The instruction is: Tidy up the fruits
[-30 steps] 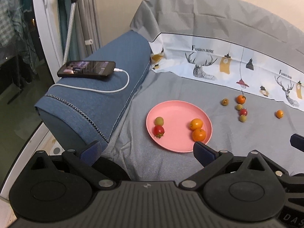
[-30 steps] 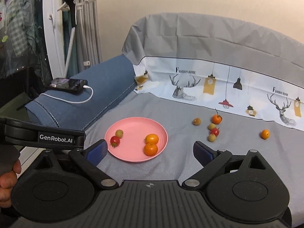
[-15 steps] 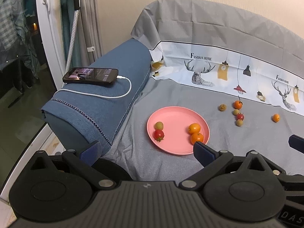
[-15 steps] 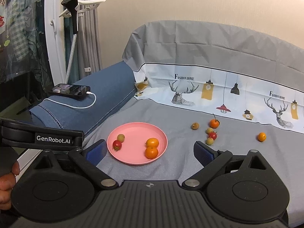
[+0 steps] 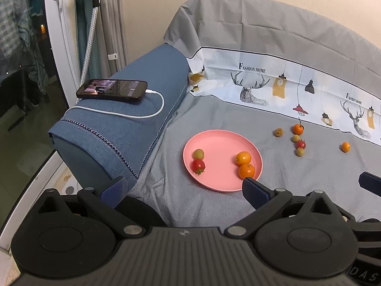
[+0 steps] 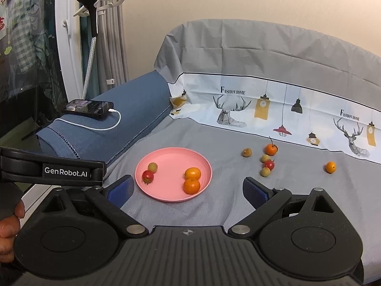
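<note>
A pink plate (image 5: 221,143) (image 6: 171,157) lies on the grey sofa cover, holding two orange fruits (image 6: 192,180), a red tomato (image 6: 147,176) and a small green fruit (image 6: 152,167). Several loose fruits (image 6: 268,159) (image 5: 297,140) lie in a cluster to its right, and a single orange one (image 6: 330,167) (image 5: 345,147) lies farther right. My left gripper (image 5: 181,187) hangs open short of the plate, holding nothing. My right gripper (image 6: 188,188) is also open and empty, near the plate's front edge.
A blue sofa armrest (image 5: 133,109) rises left of the plate, with a phone (image 5: 112,89) and white charging cable on top. The printed cover runs up the backrest (image 6: 273,104). A hand (image 6: 8,228) holds the left gripper's handle at the left edge.
Both grippers have drawn back and risen a little from the sofa seat, so the plate and fruits look smaller and lower. Both stay open. No fruit has moved.
</note>
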Demonstrator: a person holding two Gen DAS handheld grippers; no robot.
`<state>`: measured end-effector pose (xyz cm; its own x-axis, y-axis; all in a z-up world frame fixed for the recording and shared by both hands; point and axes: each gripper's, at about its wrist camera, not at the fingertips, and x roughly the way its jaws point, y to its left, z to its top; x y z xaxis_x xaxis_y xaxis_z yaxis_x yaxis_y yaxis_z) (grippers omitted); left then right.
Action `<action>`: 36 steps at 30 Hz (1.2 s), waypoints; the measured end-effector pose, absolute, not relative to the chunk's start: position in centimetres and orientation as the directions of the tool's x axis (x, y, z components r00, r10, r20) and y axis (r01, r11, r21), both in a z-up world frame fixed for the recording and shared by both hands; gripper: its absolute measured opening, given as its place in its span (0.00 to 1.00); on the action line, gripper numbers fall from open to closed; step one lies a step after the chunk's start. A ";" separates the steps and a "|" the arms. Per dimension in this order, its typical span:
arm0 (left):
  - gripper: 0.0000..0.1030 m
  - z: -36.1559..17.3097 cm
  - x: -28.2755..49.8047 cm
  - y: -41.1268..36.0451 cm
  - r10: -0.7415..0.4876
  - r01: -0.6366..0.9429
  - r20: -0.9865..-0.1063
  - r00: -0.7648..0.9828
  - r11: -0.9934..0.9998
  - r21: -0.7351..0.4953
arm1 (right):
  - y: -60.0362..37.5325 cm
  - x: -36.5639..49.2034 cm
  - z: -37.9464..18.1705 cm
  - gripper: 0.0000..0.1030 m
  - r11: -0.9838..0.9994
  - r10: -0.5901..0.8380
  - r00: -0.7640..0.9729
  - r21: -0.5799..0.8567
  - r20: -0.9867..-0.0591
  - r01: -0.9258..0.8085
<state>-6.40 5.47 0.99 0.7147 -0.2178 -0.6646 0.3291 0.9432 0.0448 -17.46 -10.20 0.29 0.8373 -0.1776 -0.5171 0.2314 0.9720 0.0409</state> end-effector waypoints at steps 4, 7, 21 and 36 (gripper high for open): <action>1.00 0.8 -6.1 5.4 -0.218 0.331 -0.669 0.711 0.943 0.044 | -10.2 -17.4 0.1 0.95 0.972 -0.174 0.834 0.042 -0.524 0.230; 1.00 0.6 -6.0 5.4 -0.218 0.333 -0.673 0.707 0.942 0.045 | -10.3 -17.3 0.1 0.95 0.972 -0.172 0.832 0.044 -0.527 0.229; 1.00 0.3 -5.7 4.9 -0.208 0.335 -0.680 0.704 0.940 0.059 | -10.6 -17.1 -0.2 0.95 0.972 -0.160 0.828 0.060 -0.538 0.227; 1.00 -0.6 -5.1 4.2 -0.189 0.344 -0.705 0.683 0.935 0.083 | -11.5 -16.6 -1.2 0.95 0.968 -0.144 0.819 0.093 -0.555 0.234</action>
